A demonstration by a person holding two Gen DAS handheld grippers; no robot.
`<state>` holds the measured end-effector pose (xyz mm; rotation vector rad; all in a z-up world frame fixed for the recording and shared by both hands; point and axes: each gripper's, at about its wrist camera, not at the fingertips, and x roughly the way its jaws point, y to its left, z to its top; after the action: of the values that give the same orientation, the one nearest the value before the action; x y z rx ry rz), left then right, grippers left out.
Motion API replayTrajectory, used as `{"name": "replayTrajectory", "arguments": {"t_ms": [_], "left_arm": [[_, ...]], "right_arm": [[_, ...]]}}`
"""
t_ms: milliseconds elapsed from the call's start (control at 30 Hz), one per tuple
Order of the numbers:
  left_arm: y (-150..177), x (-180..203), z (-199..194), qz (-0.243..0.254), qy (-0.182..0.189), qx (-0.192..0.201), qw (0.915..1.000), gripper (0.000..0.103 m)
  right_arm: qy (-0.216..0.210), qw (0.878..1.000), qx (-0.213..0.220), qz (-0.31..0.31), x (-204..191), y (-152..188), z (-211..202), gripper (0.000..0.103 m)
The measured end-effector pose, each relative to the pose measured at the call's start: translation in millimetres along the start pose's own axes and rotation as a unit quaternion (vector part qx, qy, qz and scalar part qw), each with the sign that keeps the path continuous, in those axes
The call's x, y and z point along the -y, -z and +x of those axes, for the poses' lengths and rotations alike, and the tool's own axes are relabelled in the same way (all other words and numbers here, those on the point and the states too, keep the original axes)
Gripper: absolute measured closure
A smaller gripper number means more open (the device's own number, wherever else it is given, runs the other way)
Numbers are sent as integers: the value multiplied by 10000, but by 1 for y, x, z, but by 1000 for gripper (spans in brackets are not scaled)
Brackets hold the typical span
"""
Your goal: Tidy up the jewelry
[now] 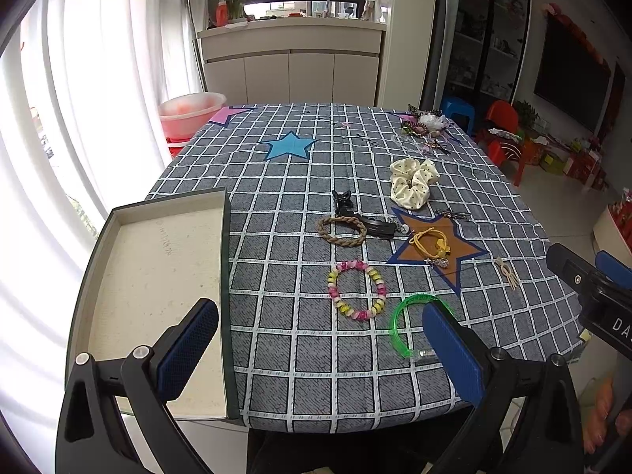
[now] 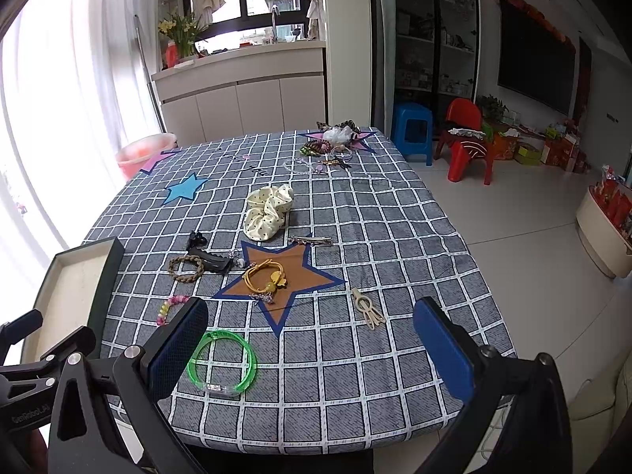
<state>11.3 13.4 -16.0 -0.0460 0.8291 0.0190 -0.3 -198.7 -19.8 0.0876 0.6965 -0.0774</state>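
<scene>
Right tongs (image 2: pixel 310 349) partly hide pink bracelet (image 2: pixel 170 308).

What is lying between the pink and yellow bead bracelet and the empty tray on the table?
Nothing: only bare checked tablecloth separates the bead bracelet from the tray. The left wrist view shows this best.

Shallow grey-walled cardboard tray (image 1: pixel 158 276) sits on the desk (image 1: pixel 300 355) at its left near corner. Right of it, near edge: pink-and-yellow spiral bead bracelet (image 1: pixel 357 289), then translucent green plastic bangle (image 2: pixel 223 361) just right. Behind those: brown braided cord bracelet (image 1: pixel 342 230) touching black plastic hair claw (image 1: pixel 355 213); yellow cord hair tie (image 2: pixel 265 274) to the right. Cream dotted satin scrunchie (image 2: pixel 268 211) farther back. Pile of mixed hair accessories (image 2: pixel 335 142) at far right corner.
</scene>
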Motion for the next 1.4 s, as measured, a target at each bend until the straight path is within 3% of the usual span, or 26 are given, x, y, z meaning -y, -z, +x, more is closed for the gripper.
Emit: {"name": "replayTrajectory", "arguments": {"t_ms": [1400], "left_arm": [[1, 1, 4, -13, -41, -60, 10000, 0]], "right_arm": [[-25, 10000, -60, -5, -1, 2, 6, 0]]}}
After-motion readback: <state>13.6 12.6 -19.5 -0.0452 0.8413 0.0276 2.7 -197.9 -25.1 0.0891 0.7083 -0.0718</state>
